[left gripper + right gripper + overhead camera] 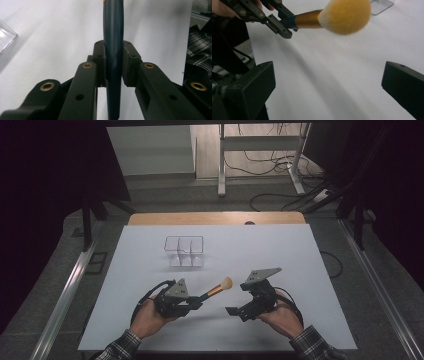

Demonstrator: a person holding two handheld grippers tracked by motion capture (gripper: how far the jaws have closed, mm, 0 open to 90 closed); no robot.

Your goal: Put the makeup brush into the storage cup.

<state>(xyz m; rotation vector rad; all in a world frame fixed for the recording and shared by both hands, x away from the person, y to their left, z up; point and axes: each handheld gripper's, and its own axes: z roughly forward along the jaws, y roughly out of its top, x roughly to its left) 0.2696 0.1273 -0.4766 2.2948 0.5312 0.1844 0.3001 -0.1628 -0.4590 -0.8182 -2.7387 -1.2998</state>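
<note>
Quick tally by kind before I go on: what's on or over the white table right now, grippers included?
Black two-jaw grippers: 2, left, right
Makeup brush, dark handle, gold ferrule, orange-tan bristles: 1
Clear plastic divided organiser: 1
Total: 4

The clear organizer (pixel 184 251) is sitting on the table (pixel 280 250), with the makeup brush (pixel 218 288) hovering nearer the person, right of it.

No readable text, labels or numbers

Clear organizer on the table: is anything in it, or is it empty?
Empty. The clear organizer shows bare compartments in the high view; the makeup brush is held outside it in the left tongs.
</note>
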